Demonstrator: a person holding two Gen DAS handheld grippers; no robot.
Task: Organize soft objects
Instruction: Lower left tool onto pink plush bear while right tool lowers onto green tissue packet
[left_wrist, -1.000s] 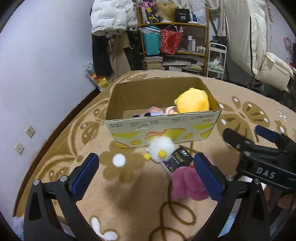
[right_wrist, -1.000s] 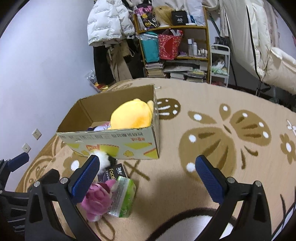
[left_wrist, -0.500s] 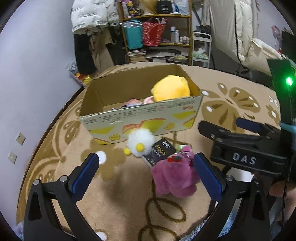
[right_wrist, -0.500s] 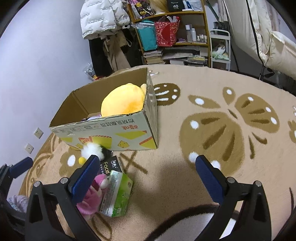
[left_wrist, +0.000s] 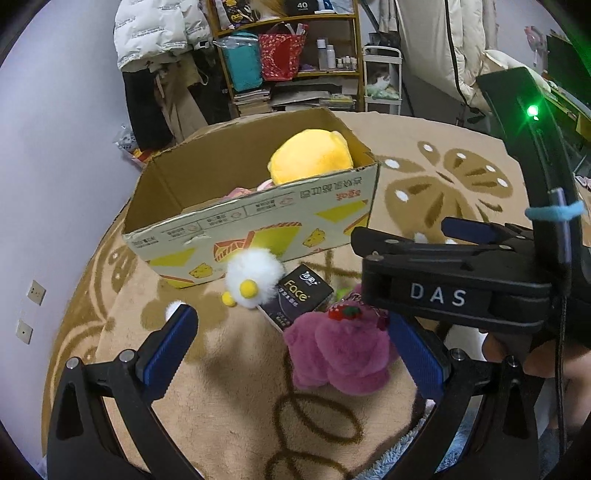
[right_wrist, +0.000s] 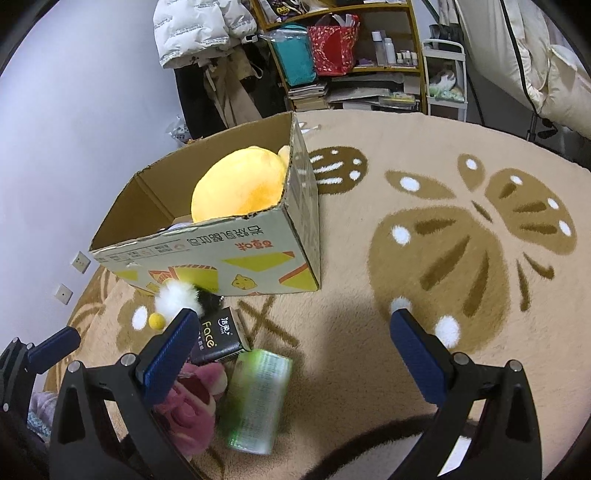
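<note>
A cardboard box stands on the carpet with a yellow plush inside. In front of it lie a white fluffy toy, a black "Face" tissue pack, a pink plush and a green tissue pack. My left gripper is open, the pink plush lying between its fingers, near the right one. My right gripper is open above the green pack. Its body crosses the left wrist view on the right.
A patterned beige carpet covers the floor. A cluttered shelf and hanging coats stand behind the box. White bedding hangs at the right. The wall with sockets is at the left.
Both grippers have moved down and nearer to the toys on the carpet. The pink plush now sits between the left fingers. The right gripper has come in over the green pack.
</note>
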